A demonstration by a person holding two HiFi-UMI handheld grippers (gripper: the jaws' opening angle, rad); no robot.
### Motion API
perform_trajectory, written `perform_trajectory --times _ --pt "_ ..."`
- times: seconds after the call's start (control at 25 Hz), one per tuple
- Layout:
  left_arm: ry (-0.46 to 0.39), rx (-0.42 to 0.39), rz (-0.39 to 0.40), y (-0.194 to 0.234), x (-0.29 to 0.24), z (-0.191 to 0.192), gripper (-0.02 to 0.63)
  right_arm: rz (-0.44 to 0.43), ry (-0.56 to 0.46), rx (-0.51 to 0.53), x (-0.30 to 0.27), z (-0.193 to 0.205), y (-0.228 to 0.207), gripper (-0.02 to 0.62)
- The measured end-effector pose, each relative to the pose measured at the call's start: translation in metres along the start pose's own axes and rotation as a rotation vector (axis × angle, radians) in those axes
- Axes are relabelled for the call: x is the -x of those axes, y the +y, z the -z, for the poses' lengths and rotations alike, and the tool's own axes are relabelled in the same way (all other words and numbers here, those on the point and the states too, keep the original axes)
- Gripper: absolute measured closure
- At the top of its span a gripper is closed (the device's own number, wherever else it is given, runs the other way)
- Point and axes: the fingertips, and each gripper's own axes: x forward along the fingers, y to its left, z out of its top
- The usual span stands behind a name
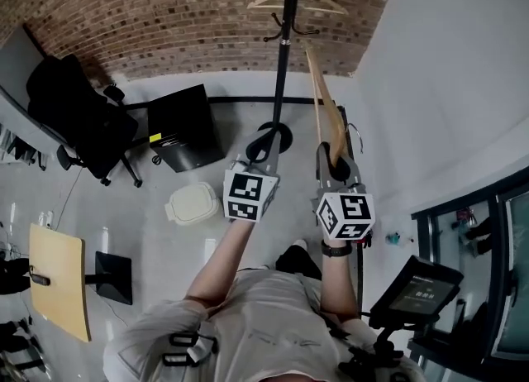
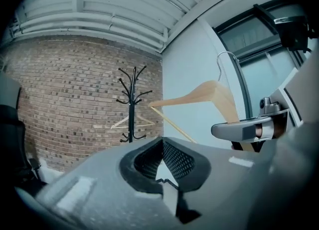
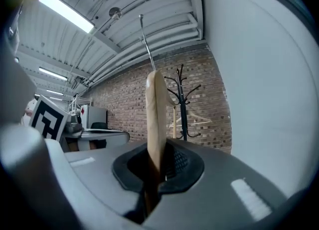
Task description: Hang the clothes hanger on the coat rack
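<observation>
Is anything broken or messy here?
Nothing looks broken or spilled. The right gripper holds a wooden hanger with its hook up. The coat rack stands straight, and a second hanger hangs on it.

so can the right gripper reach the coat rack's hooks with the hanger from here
Probably not quite yet. The right gripper is shut on the wooden hanger, but the coat rack stands apart from it, ahead by the brick wall. Nothing shows between them, so the way looks free.
</observation>
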Motion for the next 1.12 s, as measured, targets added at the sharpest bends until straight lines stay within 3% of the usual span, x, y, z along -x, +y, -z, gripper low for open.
perform_trajectory --times 0.28,0.6,0.76,0.96,1.12 --pt "0.003 0.008 -0.056 0.036 -0.097 0.000 0.604 -0.089 0.034 0.006 -0.103 0.005 -0.059 0.594" --pt "-0.065 -0.026 -0.154 0.087 -0.212 -0.058 0.604 -0.320 0.078 0.085 -0.232 -0.032 -0.108 0.594" --pt "-0.064 -0.023 -0.183 0.105 -0.259 -0.070 0.604 -0.385 0.073 0.108 -0.278 -0.046 -0.134 0.594" --pt "-0.095 -0.046 -0.232 0.127 -0.299 -0.082 0.604 -0.527 0.095 0.130 -0.319 -0.046 -0.150 0.594" --pt "-0.106 -0.064 -0.260 0.149 -0.312 -0.089 0.604 -0.615 0.169 0.148 -0.349 -0.034 -0.158 0.592"
